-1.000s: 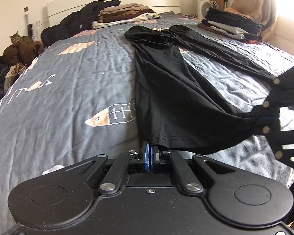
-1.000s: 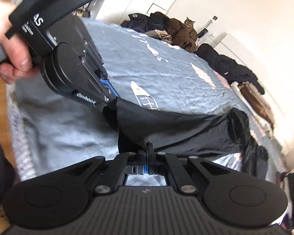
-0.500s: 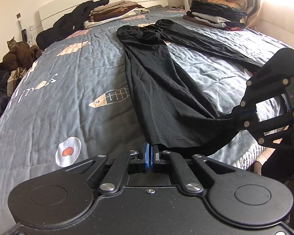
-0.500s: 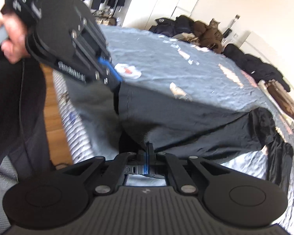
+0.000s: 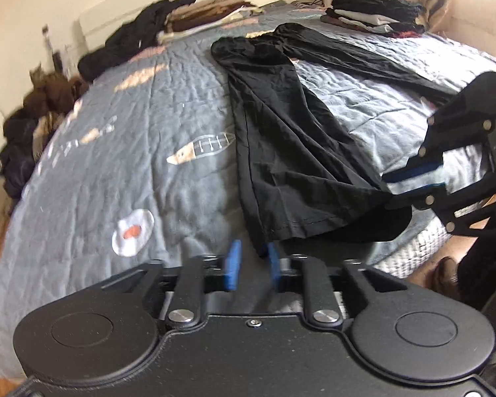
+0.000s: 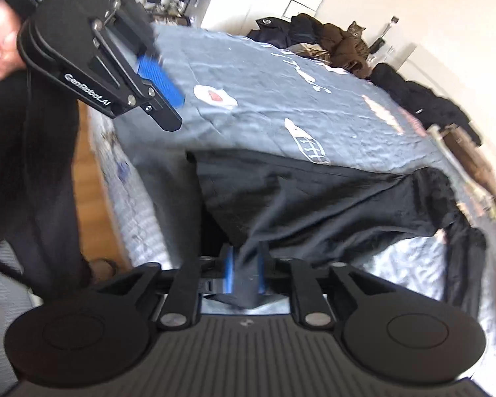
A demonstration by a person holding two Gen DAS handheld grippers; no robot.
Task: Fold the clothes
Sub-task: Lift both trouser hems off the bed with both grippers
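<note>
Black trousers (image 5: 281, 139) lie lengthwise on the grey bedspread (image 5: 168, 106), one leg straight toward me, the other angled off to the far right. My left gripper (image 5: 253, 264) is open at the near hem, its blue pads apart and the hem corner resting against the right pad. My right gripper (image 6: 245, 271) is open too, with a fold of the trousers (image 6: 330, 205) still draped between its pads. From the left wrist view the right gripper (image 5: 420, 178) stands at the hem's right corner. The left gripper (image 6: 162, 92) hovers above the bed's corner.
Folded clothes are stacked by the headboard (image 5: 208, 16) and at the far right (image 5: 373, 13). Dark and brown jackets (image 5: 39, 109) are heaped off the left side, with a cat (image 6: 357, 31) on them. A person's dark-clad legs (image 6: 33, 165) stand at the bed's foot edge on wooden floor.
Both grippers were shut on the trouser hem and have opened. The hem has dropped onto the bed's foot edge, and the left gripper has lifted clear of the cloth.
</note>
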